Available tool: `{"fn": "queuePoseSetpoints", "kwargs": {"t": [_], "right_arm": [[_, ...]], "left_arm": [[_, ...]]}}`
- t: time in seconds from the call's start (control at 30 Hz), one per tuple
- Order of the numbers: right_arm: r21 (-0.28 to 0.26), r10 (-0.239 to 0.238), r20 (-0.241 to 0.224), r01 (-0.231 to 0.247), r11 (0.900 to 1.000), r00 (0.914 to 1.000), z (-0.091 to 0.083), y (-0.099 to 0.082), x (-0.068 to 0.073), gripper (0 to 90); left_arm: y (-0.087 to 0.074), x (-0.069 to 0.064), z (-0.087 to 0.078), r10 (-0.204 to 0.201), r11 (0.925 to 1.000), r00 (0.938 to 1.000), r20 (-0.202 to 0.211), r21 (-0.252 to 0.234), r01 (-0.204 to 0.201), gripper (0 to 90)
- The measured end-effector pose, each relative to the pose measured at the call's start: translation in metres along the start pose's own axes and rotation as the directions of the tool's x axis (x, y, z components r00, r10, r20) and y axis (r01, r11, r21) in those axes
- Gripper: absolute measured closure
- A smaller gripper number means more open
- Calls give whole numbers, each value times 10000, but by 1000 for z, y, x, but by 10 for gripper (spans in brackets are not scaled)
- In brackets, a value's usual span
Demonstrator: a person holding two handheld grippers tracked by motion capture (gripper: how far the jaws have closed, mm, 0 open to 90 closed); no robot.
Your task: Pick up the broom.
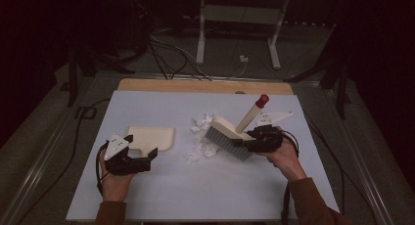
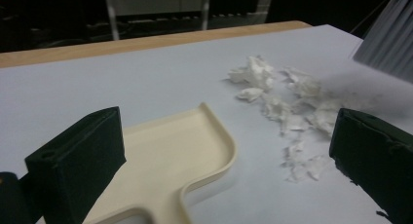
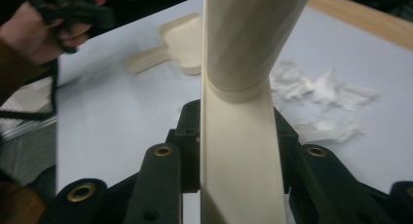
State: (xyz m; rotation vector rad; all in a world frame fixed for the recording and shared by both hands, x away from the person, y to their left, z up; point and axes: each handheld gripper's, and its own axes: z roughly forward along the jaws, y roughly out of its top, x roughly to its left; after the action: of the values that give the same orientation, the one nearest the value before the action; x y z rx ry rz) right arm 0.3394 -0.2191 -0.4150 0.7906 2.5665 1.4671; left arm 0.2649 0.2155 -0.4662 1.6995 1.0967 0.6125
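A cream dustpan (image 1: 155, 137) lies flat on the pale table top (image 1: 195, 191), left of centre. My left gripper (image 1: 140, 146) stands open at the pan's near end. In the left gripper view the dustpan (image 2: 180, 151) and its handle lie between the wide-apart jaws of the left gripper (image 2: 229, 136), and neither pad touches them. Several crumpled white paper scraps (image 1: 203, 137) lie in the middle. My right gripper (image 1: 255, 137) is shut on the cream back of a hand brush (image 1: 230, 134) with grey bristles and a red-tipped handle. The brush (image 3: 243, 63) rises between the right gripper (image 3: 238, 141) jaws.
A bare wooden strip (image 1: 205, 86) runs along the table's far edge. Beyond it, a white metal stand (image 1: 240, 19) and cables (image 1: 166, 54) are on the floor. The other hand with the left gripper (image 3: 73, 14) shows far off in the right gripper view.
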Motion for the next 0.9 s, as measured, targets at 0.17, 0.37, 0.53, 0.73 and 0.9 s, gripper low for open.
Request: {"fn": "queuePoseSetpoints", "kwargs": {"t": [0.17,0.37,0.53,0.73,0.9], "right_arm": [[-394,544,904,-510,9979,9944,-2,2,-9,674],[-451,803,1846,-732,9963,9795,0,6,-17,674],[-504,866,2398,-767,9958,9669,0,10,-24,674],[-534,1041,2925,-925,9943,9506,2,13,-38,674],[-548,1152,3051,-1034,9931,9453,4,17,-44,674]], "left_arm": [[-9,6,-5,-277,9995,9986,-450,-137,271,4],[-11,4,-6,-194,9998,9988,-452,-2,194,4],[-11,5,-9,-81,9999,9981,-610,90,87,4],[-14,10,-15,-120,9999,9967,-804,15,122,4],[-19,15,-19,-522,9986,9961,-711,54,527,4]]}}
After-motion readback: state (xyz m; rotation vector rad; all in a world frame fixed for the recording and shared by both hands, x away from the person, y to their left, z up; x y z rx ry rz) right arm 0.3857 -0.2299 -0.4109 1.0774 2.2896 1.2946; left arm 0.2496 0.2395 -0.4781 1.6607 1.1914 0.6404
